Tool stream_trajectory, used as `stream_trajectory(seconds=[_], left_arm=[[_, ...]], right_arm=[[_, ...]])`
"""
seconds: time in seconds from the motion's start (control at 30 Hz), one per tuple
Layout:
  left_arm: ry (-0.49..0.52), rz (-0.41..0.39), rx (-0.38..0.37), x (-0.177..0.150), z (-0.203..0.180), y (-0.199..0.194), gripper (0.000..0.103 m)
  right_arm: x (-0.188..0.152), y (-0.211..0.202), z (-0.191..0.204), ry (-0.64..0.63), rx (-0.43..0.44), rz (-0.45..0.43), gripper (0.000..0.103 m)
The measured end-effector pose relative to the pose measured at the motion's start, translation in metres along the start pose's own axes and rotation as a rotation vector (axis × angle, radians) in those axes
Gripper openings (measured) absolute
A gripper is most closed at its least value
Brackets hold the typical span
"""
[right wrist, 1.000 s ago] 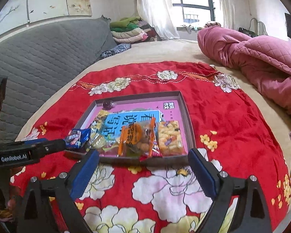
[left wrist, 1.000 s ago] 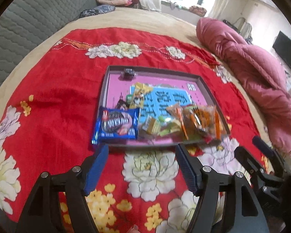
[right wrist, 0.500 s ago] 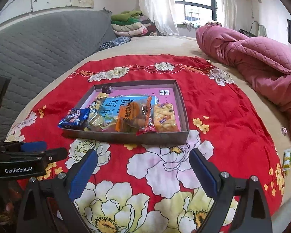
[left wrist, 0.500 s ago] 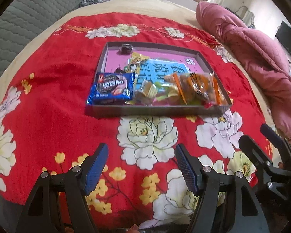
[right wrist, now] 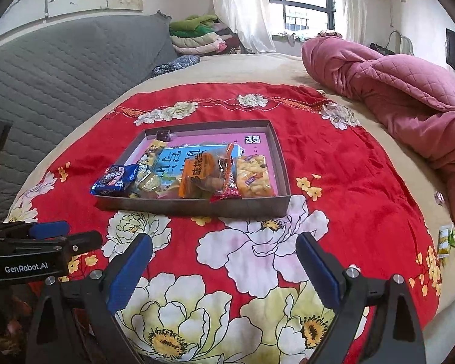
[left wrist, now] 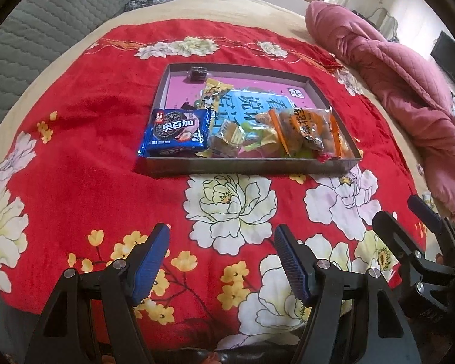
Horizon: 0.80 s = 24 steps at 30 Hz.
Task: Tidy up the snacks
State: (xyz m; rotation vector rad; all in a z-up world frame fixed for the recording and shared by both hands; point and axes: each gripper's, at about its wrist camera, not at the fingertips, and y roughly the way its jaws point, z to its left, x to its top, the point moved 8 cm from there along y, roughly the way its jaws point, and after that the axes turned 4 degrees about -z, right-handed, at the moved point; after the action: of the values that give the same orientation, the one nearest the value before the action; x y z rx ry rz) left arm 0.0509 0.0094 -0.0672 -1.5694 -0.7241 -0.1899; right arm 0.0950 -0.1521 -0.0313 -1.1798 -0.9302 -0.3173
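Crinkly plastic snack packets (left wrist: 300, 130) fill a shallow rectangular cardboard tray (left wrist: 251, 166).

Beige bed (right wrist: 242, 66); grey quilted headboard (right wrist: 60, 66); red floral blanket (right wrist: 348, 176); crumpled pink quilted duvet (right wrist: 394, 91); daylit window (right wrist: 303, 0), sheer white curtain (right wrist: 242, 9).

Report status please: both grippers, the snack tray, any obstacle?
Left gripper open, empty. Right gripper open, empty. Snacks piled in tray, blue cookie pack overhanging its near-left corner. Nothing between grippers and tray.

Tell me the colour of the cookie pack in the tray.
Blue, clearest in the left wrist view: cookie pack.
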Motion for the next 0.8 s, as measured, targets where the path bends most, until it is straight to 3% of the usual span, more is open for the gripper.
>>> stream_trajectory(seconds=[0.8], left_arm=[[-0.005,0.016,0.002,-0.0031,0.0017,0.0042,0.073]], right_arm=[[-0.0019,0.0072,0.0003,0.003,0.001,0.022,0.096]])
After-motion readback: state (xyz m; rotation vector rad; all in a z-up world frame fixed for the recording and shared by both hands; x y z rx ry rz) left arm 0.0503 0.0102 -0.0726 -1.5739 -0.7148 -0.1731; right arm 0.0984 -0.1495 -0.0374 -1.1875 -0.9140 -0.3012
